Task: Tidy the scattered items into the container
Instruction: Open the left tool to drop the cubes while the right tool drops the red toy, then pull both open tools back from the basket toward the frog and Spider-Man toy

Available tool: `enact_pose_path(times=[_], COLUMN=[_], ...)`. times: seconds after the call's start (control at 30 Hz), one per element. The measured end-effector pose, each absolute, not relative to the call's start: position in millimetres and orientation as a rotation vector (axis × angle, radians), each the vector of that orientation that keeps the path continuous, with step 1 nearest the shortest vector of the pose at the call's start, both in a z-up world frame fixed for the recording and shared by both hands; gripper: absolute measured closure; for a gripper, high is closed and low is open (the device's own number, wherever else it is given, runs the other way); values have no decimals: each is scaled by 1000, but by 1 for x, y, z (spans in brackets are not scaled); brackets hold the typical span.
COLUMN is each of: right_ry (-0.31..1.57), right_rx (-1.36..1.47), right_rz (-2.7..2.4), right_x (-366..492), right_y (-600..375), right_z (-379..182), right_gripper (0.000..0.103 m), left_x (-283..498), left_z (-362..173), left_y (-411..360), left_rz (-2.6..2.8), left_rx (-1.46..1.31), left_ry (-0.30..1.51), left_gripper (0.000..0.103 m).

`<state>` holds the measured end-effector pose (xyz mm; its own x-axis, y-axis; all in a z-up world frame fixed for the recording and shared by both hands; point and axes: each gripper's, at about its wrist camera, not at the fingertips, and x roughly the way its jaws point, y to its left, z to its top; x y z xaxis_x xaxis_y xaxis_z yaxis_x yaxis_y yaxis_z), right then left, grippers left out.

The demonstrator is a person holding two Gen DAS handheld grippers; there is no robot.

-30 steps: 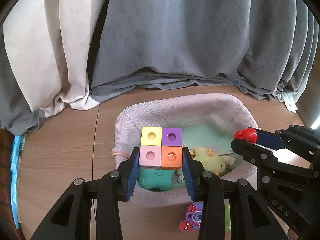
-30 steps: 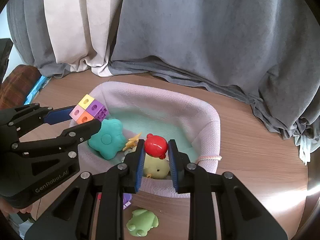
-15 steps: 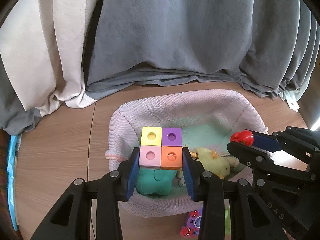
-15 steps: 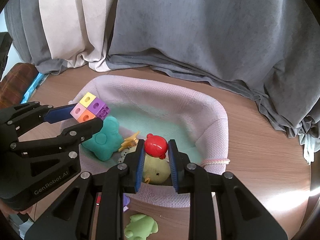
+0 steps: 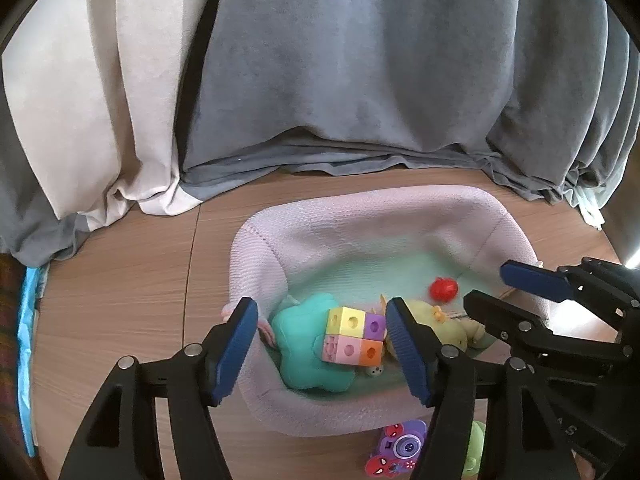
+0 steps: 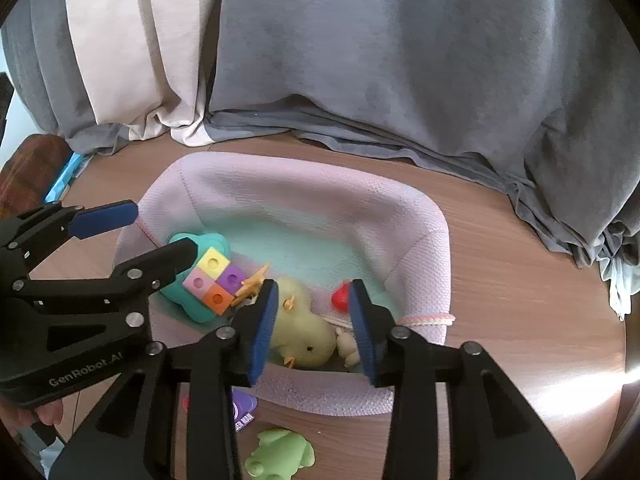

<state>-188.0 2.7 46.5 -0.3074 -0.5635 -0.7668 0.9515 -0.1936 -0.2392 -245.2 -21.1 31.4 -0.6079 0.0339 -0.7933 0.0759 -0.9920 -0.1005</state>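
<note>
Wood floor point(image 5: 120, 304) under grey curtains point(image 5: 360, 80), pink basket point(image 5: 360, 216) centred.
Both grippers, left gripper point(image 5: 320, 344) and right gripper point(image 6: 314, 320), now opening, empty; cube block point(image 5: 354, 336) and red toy point(image 5: 443, 289) have dropped into the basket.

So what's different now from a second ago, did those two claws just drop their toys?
Yes. The left gripper let go of the coloured block cube, which now lies on the teal star plush. The right gripper released the red toy into the basket. Both jaws are opening. The green toy and purple toy camera stay outside.
</note>
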Motion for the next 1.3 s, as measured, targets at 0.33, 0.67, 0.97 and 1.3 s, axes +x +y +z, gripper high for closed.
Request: enact_pose_path(times=[0.33,0.67,0.97,1.3], right_ry=[862,871,869,860], right_rx=[642,646,648,647], right_rz=[-1752,-1764,-1766,-1768], right_x=[-188,-186,-179,-169], right_y=[6,9,15,31], right_z=[49,51,56,62], right_gripper=[39,31,29,29], left_x=[-241,-231,-220,-201], left_z=[32,35,40,48], left_y=[-24,-27,-30,-29], left_rz=[-2746,-2725,-2719,-2724], left_rx=[1360,1355,1343,1332], left_ry=[137,121,147,159], left_gripper=[29,27,26,26])
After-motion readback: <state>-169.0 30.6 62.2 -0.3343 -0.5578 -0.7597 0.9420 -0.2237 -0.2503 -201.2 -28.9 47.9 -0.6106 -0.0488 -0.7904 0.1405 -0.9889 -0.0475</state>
